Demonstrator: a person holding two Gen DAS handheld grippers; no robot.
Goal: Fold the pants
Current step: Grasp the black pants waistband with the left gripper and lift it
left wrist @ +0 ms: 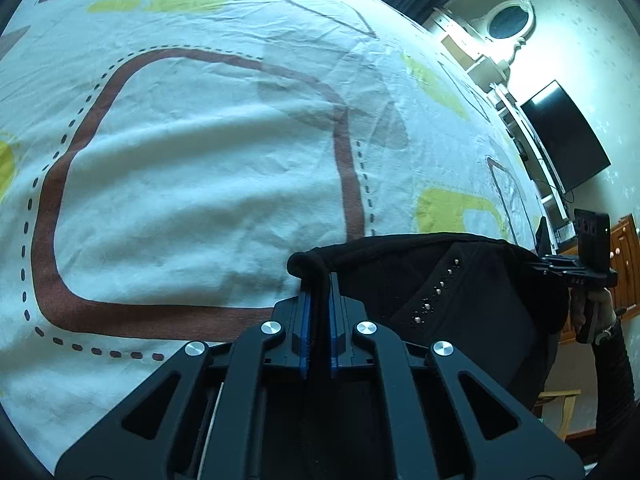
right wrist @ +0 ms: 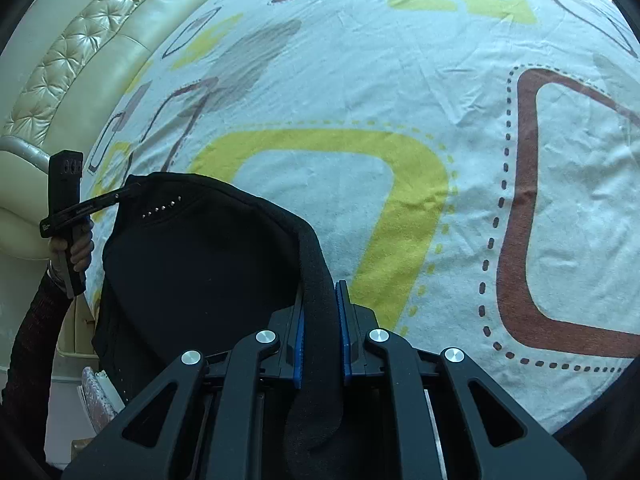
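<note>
Black pants with a row of small metal studs hang stretched between my two grippers above the bed. My left gripper is shut on one end of the waistband, cloth bunched over its fingertips. My right gripper is shut on the other end of the pants. Each gripper shows in the other's view: the right one at the far right, the left one at the far left. The lower part of the pants is hidden below the grippers.
A white bed sheet with brown and yellow shapes fills both views. A padded cream headboard is at the left of the right wrist view. A dark monitor, shelves and a wooden cabinet stand by the wall.
</note>
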